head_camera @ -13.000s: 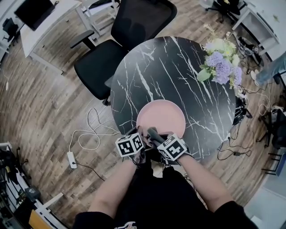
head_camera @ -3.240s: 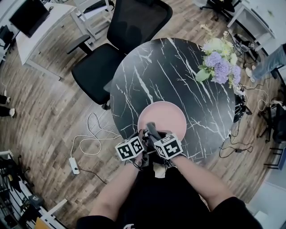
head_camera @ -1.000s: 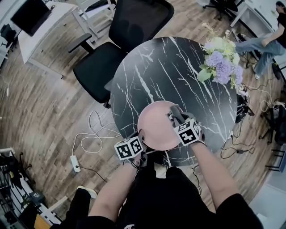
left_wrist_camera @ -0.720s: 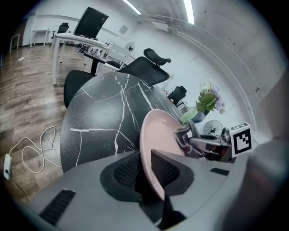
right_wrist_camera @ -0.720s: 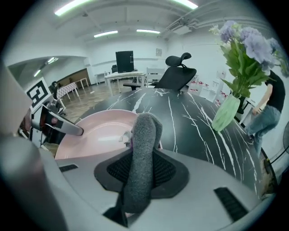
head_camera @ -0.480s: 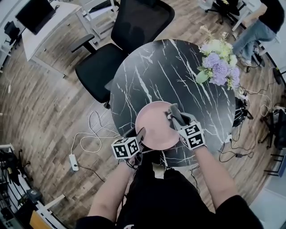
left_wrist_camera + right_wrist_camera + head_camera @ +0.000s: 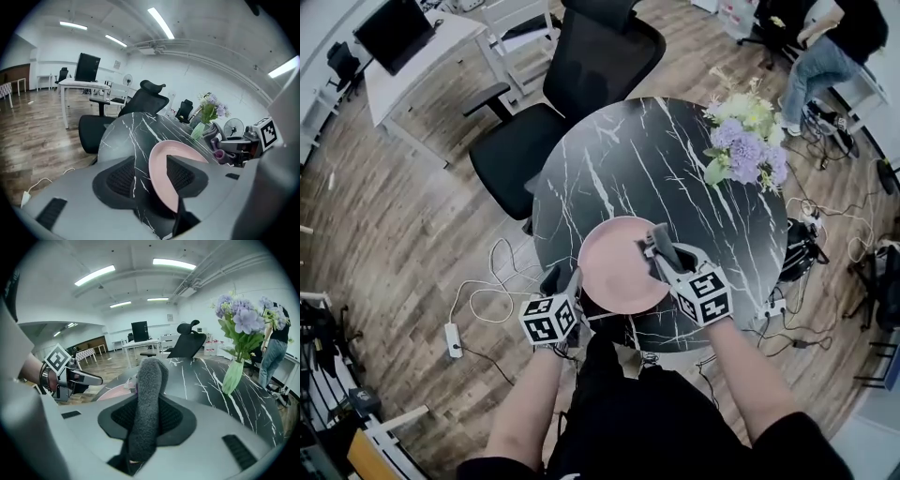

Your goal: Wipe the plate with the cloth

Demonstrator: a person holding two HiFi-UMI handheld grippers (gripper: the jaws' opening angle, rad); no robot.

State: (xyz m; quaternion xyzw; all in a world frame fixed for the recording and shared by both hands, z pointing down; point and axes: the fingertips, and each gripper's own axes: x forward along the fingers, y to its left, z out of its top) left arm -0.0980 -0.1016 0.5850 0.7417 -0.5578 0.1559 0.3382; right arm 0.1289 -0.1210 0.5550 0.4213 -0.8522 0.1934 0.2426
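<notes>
Two claws are at work over a round black marble tabletop (image 7: pixel 656 159).

The left claw (image 7: pixel 561 279) hangs at the tabletop's near left edge, just beside the left rim of the pink plate (image 7: pixel 619 267). Its jaws are opening and already stand wide apart. In the left gripper view the plate's near rim (image 7: pixel 161 164) shows in the gap of that claw (image 7: pixel 147 176), with neither pad pressing on it, so this claw holds nothing.

The right claw (image 7: pixel 658 239) is clamped tight on a grey fuzzy cloth (image 7: pixel 149 380). The cloth is pinched between both pads and sticks up past the jaw tips as a thick folded strip. From the head view the cloth (image 7: pixel 661 246) sits over the right part of the plate. I cannot tell whether it touches the plate's surface.

The plate lies close to the tabletop's near edge, between the two claws. In the right gripper view a slice of its pink surface (image 7: pixel 112 392) shows to the left of that claw (image 7: pixel 147 416).

Well apart from the plate, a vase of purple and white flowers (image 7: pixel 741 141) stands at the far right of the tabletop. A black office chair (image 7: pixel 581 66) stands behind the tabletop.
</notes>
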